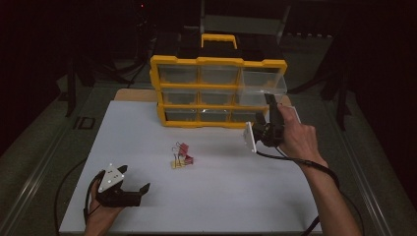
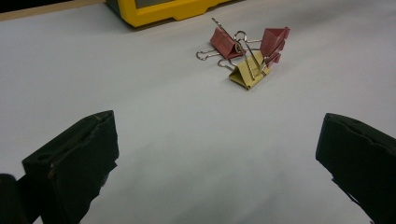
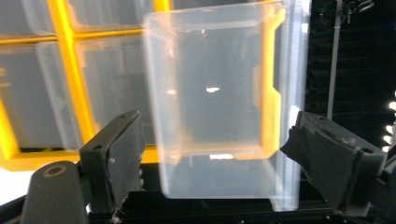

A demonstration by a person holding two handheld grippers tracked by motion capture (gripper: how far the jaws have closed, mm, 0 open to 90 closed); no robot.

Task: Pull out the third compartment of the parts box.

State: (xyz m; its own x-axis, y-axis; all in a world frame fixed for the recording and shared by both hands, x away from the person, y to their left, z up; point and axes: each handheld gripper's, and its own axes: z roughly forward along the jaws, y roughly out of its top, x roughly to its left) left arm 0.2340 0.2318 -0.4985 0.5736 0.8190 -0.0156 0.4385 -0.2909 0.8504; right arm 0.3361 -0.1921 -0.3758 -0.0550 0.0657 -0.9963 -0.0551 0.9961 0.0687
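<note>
The right gripper (image 1: 269, 101) stands raised at the yellow organiser (image 1: 219, 91) with its jaws apart — the clear drawer (image 3: 219, 100), pulled out of the top right slot, shows between them in the right gripper view, and the pads press on nothing. The left gripper (image 1: 140, 189) rests low on the white table (image 1: 221, 191) near the front edge, jaws wide apart and empty, pointing toward the binder clips (image 2: 247, 51) — two red and one yellow, bunched together mid-table, well apart from both grippers.
</note>
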